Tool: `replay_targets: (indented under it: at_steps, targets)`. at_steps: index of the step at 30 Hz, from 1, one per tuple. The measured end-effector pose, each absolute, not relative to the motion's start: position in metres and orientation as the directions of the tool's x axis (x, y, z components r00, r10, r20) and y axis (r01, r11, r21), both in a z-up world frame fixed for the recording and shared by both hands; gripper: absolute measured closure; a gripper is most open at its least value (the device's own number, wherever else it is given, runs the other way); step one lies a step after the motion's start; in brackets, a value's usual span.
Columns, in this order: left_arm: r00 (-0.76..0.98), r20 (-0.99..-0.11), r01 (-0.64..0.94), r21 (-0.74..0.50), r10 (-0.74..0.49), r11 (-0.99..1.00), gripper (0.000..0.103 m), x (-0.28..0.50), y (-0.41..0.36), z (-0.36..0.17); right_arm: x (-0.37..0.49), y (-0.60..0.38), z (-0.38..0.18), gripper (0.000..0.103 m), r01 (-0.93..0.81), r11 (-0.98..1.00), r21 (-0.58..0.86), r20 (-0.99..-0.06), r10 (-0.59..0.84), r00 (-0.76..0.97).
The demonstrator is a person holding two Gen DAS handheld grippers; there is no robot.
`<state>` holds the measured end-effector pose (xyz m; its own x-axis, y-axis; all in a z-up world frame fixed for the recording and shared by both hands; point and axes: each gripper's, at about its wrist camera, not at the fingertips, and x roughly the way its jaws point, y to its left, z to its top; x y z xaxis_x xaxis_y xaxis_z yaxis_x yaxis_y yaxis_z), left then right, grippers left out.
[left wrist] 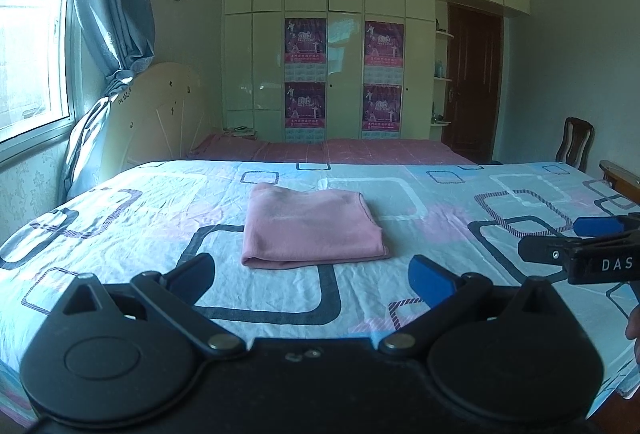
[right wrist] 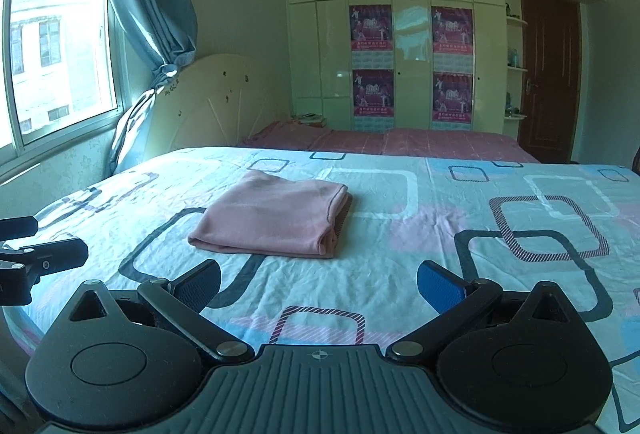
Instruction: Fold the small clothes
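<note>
A pink garment lies folded into a neat rectangle on the patterned bedsheet; it also shows in the right wrist view. My left gripper is open and empty, just short of the garment's near edge. My right gripper is open and empty, a little short of the garment and to its right. The right gripper shows at the right edge of the left wrist view, and the left gripper at the left edge of the right wrist view.
A second bed with a pink cover stands behind. A cream headboard, curtain and window are at the left. White wardrobes, a brown door and a wooden chair stand at the back right.
</note>
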<state>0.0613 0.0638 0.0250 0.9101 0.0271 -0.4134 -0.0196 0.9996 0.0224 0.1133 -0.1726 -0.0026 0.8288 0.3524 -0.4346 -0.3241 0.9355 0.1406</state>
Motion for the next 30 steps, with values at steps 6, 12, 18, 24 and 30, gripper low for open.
replay_targets:
  at_steps: [6,12,18,24,30]
  targets:
    - [0.911,-0.412,-0.013,0.026,0.022,1.000,0.001,0.0617,0.0608,0.0241,0.1143,-0.1793,-0.0009,0.000,-0.316,0.939,0.138,-0.435,0.344,0.832]
    - [0.909,-0.416,-0.008,0.026,0.018,1.000,0.001,0.0623,0.0616,0.0237,0.1137,-0.1798,-0.0016,0.000,-0.315,0.939,0.140,-0.440,0.344,0.830]
    - [0.909,-0.416,0.002,0.038,0.014,0.999,0.001,0.0633,0.0628,0.0256,0.1162,-0.1802,-0.0021,0.000,-0.309,0.939,0.151,-0.439,0.344,0.830]
    - [0.909,-0.417,-0.006,0.038,0.022,0.999,0.001,0.0637,0.0658,0.0265,0.1177,-0.1782,-0.0015,0.000,-0.316,0.937,0.147,-0.440,0.348,0.828]
    - [0.910,-0.414,-0.009,0.035,0.022,0.999,0.001,0.0628,0.0667,0.0272,0.1195,-0.1755,-0.0018,0.000,-0.322,0.936,0.143,-0.440,0.351,0.827]
